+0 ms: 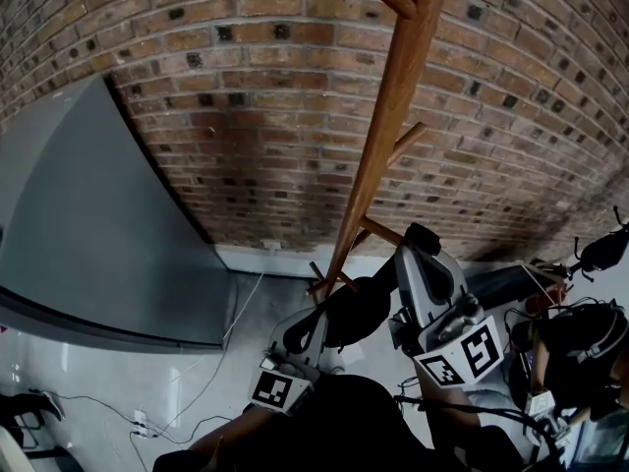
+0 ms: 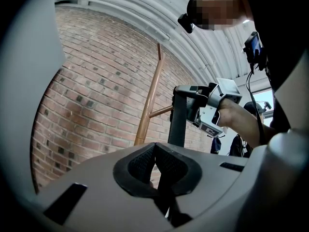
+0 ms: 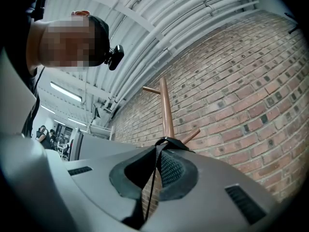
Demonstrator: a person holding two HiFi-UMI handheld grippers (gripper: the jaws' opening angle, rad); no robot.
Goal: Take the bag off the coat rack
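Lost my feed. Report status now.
Right tool shut on strap. Left tool shut on strap too. Bag low beside coat rack pole. Lower peg close by.

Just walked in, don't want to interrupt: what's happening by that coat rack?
A person works two handheld grippers at the wooden coat rack by the brick wall. The right gripper is shut on a black strap; the left gripper appears shut on the dark bag between them.
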